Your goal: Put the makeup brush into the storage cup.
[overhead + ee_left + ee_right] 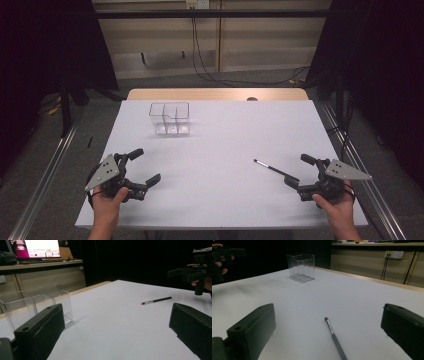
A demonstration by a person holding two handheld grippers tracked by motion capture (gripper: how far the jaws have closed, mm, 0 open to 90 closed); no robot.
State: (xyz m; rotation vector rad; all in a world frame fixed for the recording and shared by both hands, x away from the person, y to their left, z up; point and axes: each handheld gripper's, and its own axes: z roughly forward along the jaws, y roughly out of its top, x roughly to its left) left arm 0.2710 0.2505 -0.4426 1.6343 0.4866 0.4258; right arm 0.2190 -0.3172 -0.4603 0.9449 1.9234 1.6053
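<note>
A thin dark pen (270,167) with a pale tip lies on the white table (225,140) at the right. My right gripper (297,170) stands open just behind the pen's near end, touching nothing. In the right gripper view the pen (334,337) runs forward on the table between the wide jaws of that gripper (328,312). A clear plastic box (170,119) with inner dividers stands upright at the far left. My left gripper (145,165) is open and empty near the front left edge. From the left gripper view, the box (32,305) is just beyond the left jaw.
The table's front edge lies just under both hands. A wooden strip (215,94) borders the far edge. Black curtains hang at both sides and cables (205,70) run down the back wall. In the left gripper view a lit monitor (37,248) stands on a counter.
</note>
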